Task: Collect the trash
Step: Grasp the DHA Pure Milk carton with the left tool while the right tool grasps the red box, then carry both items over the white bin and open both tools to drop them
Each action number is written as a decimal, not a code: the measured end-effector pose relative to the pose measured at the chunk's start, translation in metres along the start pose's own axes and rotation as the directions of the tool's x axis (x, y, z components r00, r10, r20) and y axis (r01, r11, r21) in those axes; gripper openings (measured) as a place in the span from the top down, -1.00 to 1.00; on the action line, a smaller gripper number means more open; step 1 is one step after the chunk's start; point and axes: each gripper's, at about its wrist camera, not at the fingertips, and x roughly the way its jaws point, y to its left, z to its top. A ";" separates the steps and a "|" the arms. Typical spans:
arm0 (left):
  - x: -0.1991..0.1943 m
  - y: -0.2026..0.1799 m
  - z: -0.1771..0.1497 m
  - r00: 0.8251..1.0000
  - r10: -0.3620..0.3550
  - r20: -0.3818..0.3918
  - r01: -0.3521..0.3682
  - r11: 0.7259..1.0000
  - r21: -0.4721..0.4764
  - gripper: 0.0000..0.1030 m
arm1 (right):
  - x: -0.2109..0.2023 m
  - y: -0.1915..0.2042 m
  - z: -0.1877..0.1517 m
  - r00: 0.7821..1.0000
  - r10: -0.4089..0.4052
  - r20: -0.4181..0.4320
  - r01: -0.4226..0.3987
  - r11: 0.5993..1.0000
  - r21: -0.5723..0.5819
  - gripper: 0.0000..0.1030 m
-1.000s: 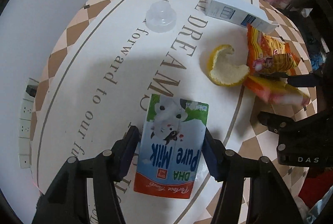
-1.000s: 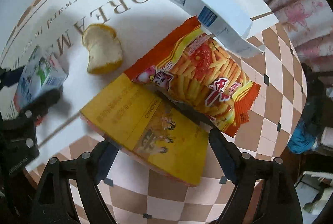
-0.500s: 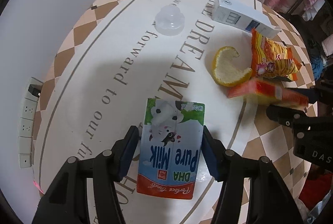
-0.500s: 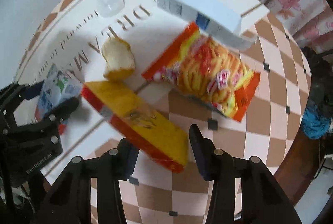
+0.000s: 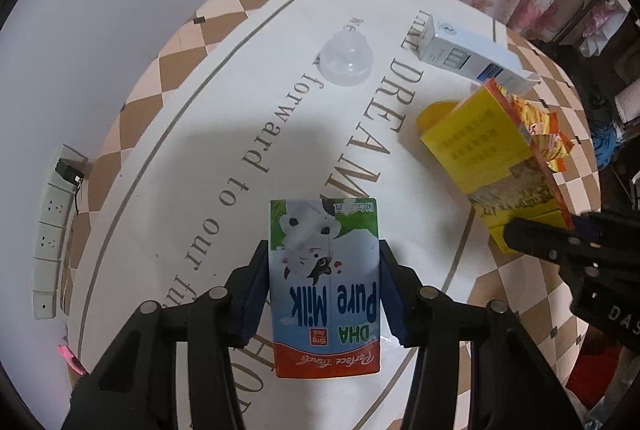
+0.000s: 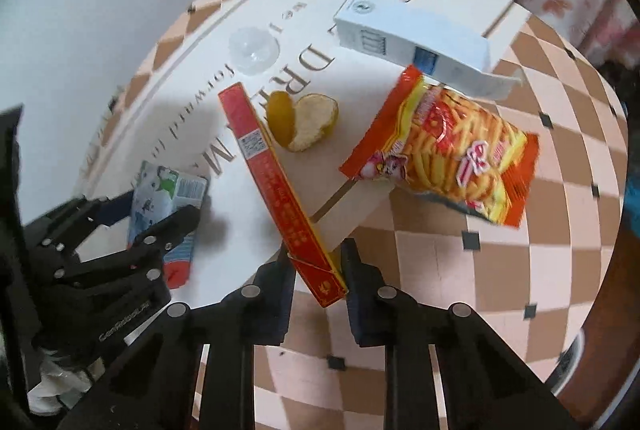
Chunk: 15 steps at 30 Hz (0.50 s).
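Cardboard milk carton (image 5: 324,282) gripped in left tongs (image 5: 322,290) | yellow box (image 6: 280,186) in right tongs (image 6: 316,282)

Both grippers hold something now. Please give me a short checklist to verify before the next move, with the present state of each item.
1. Left gripper shut on blue-and-white milk carton: ok.
2. Right gripper shut on flat yellow-and-red cardboard box: ok.
3. Box lifted off the table: ok, tilted on edge.
4. Carton lifted: cannot tell.
5. Trash bin located: cannot tell, none in view.
6. All trash collected: not ok; orange peel, orange snack bag, white-and-blue box, clear plastic lid lie there.

Glossy foil snack bag (image 6: 444,150), clear plastic lid (image 5: 346,59)
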 end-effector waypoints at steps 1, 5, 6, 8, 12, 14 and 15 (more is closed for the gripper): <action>-0.003 0.000 -0.001 1.000 0.007 0.007 -0.007 1.000 0.005 0.11 | -0.009 -0.002 -0.008 1.000 0.003 0.018 -0.004 1.000 0.023 0.58; -0.019 -0.003 -0.008 0.998 0.041 0.040 -0.042 0.999 0.029 0.11 | -0.032 -0.012 -0.050 0.997 -0.031 0.073 0.022 0.992 0.126 0.68; -0.025 -0.004 -0.011 0.998 0.044 0.048 -0.046 0.998 0.036 0.11 | -0.038 -0.013 -0.058 0.996 -0.051 0.079 0.038 0.986 0.160 0.71; -0.032 -0.008 -0.015 0.997 0.046 0.058 -0.048 0.998 0.049 0.11 | -0.043 -0.009 -0.076 0.991 -0.093 0.101 0.070 0.976 0.205 0.75; -0.044 -0.023 -0.024 0.995 0.053 0.083 -0.060 0.994 0.091 0.11 | -0.046 -0.013 -0.109 0.987 -0.097 0.129 0.057 0.957 0.285 0.76; -0.049 -0.032 -0.028 0.995 0.048 0.088 -0.057 0.993 0.103 0.11 | -0.048 -0.019 -0.126 0.986 -0.086 0.145 0.035 0.946 0.321 0.76; -0.053 -0.036 -0.031 0.995 0.043 0.091 -0.053 0.993 0.108 0.11 | -0.049 -0.019 -0.133 0.984 -0.088 0.156 0.031 0.941 0.336 0.76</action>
